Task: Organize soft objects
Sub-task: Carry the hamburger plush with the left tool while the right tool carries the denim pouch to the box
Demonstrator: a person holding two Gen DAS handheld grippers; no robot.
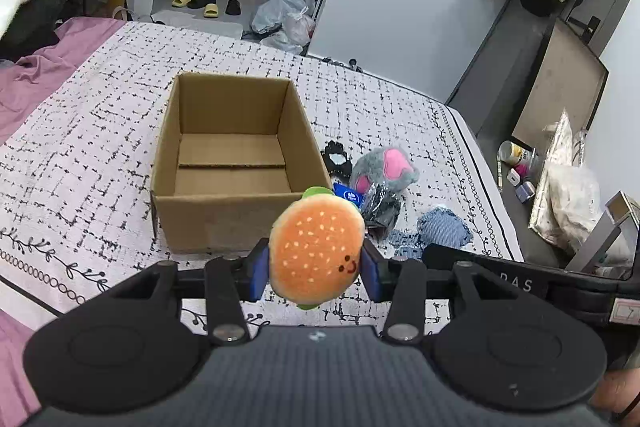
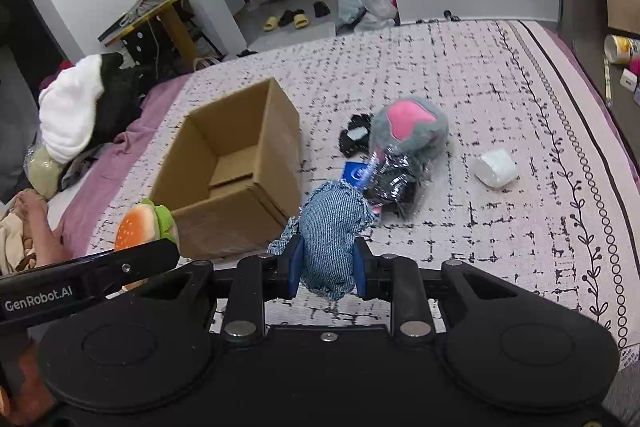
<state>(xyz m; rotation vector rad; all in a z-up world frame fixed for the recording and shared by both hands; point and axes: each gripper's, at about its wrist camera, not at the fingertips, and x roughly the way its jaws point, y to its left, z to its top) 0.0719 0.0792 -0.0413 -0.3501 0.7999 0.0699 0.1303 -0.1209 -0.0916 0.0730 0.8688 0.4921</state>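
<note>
Left gripper (image 1: pixel 316 269) fingers pinch one burger plush (image 1: pixel 316 247); right gripper (image 2: pixel 326 269) fingers pinch one denim pouch (image 2: pixel 332 239), both held above the bed (image 2: pixel 500 99). One cardboard box (image 1: pixel 188 219) beyond, empty: nothing sorted yet. Further off, left on the bed: one grey-pink plush (image 2: pixel 408 127), one foil packet (image 2: pixel 390 183), one white roll (image 2: pixel 496 169).

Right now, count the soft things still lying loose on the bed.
4 visible: grey-pink plush, black lace piece, wrapped black bundle, white roll, all right of the box. More may hide beneath.
</note>
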